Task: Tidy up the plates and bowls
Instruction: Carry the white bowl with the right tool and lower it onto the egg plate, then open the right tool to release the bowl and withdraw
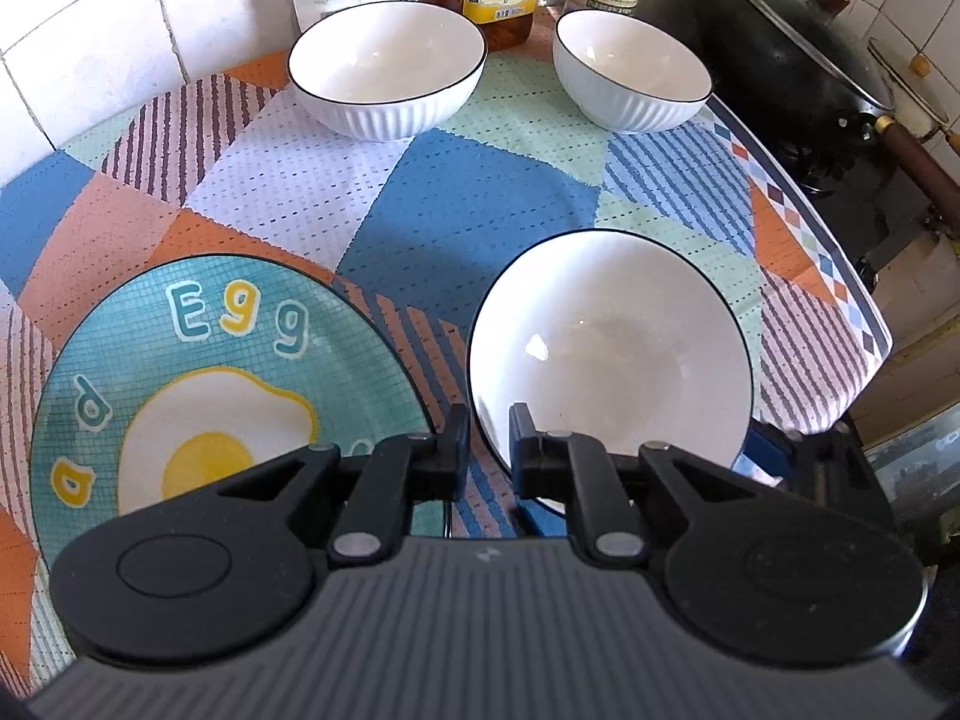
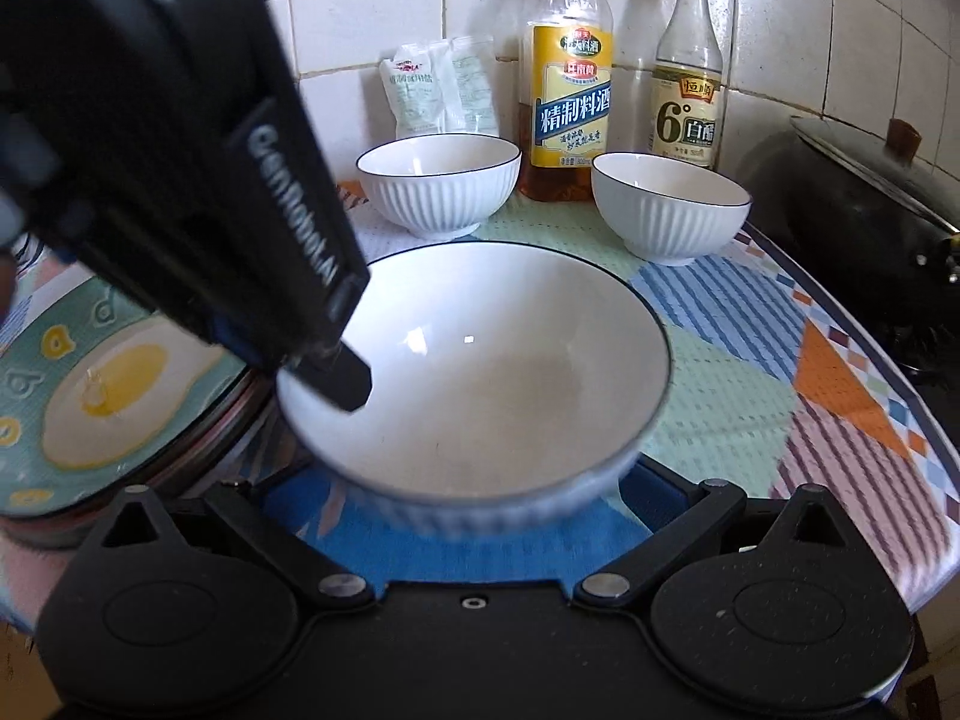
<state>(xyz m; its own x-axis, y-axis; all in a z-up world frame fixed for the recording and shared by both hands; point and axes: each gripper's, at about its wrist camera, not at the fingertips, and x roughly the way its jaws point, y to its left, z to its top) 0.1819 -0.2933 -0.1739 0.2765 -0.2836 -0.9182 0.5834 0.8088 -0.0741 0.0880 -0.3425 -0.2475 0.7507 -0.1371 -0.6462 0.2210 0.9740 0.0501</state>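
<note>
**Large bowl gripped at the rim, sorting barely begun**

Nearest, the left gripper pinches the near-left rim of the large white bowl: one finger sits inside the wall, the other outside it, and the jaws are narrowed onto the rim. The right wrist view confirms this, showing a dark finger dipping into the bowl from above left. The right gripper sits low behind the same bowl with its jaws spread wide to either side of the bowl's ribbed base; whether they touch it I cannot tell, since the bowl hides the fingertips. The bowl is empty and looks slightly blurred, so it may be lifted just off the patterned cloth covering the surface.

Just beside it, to the left, lies the teal egg-print plate, also bare; in the right wrist view it seems to rest on at least one more plate, though the stack is unclear.

Further back, two smaller ribbed white bowls stand well apart, both empty.

By my reading, little is done: no bowls are nested yet, and all three remain to be gathered.

Against the tiled wall stand a cooking wine bottle, a vinegar bottle and white packets; a lidded black wok sits at far right.
</note>
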